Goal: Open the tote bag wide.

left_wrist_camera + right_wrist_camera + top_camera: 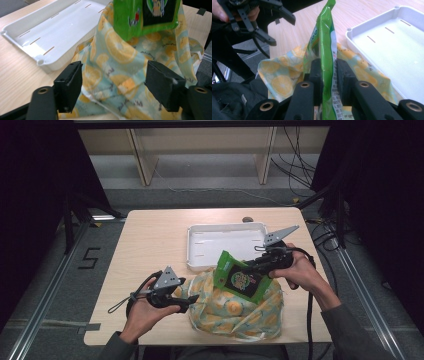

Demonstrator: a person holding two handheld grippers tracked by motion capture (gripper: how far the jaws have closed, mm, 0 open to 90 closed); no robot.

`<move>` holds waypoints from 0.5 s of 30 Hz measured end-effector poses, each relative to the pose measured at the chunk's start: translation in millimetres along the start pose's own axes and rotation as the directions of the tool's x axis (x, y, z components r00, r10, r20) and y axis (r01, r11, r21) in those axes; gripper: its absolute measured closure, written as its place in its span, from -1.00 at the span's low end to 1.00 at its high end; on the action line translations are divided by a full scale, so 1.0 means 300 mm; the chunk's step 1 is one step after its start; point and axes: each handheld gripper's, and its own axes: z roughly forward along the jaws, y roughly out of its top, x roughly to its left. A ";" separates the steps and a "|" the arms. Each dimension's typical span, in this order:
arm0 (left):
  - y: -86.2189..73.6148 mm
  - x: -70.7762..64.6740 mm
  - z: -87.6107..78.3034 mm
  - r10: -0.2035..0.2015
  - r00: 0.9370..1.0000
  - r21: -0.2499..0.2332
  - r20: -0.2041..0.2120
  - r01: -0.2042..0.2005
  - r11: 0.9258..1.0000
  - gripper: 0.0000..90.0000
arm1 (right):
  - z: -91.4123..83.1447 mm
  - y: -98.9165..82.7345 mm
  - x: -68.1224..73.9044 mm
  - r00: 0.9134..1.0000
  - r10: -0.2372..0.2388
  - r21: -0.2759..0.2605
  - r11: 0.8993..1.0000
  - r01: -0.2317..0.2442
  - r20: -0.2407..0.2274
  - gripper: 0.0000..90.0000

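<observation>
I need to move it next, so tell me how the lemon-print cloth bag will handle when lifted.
The lemon-print cloth bag will probably be floppy: it lies crumpled and slumped on the table. It looks thin, so likely light. Gripped at one edge it may well sag and fold, since its fabric drapes loosely between the left hand-held gripper jaws.

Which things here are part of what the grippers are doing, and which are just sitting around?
Part of the job:
- green snack packet, clamped in the right gripper
- lemon-print cloth bag, lying under the packet
- left gripper, jaws open, the bag's cloth in front of them

Just lying about:
- white tray, nothing in it
- small dark object at the table's far edge
</observation>
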 end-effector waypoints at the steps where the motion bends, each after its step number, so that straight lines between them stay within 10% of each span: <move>1: -0.006 0.005 -0.006 0.003 1.000 0.008 0.003 -0.003 1.000 -0.36 | -0.002 0.001 -0.001 1.000 -0.001 -0.014 1.000 0.001 0.007 0.72; 15: -0.101 0.012 -0.040 -0.041 0.998 0.013 -0.044 0.042 0.999 -0.41 | -0.058 0.027 -0.009 1.000 0.005 -0.063 0.998 -0.004 0.010 0.72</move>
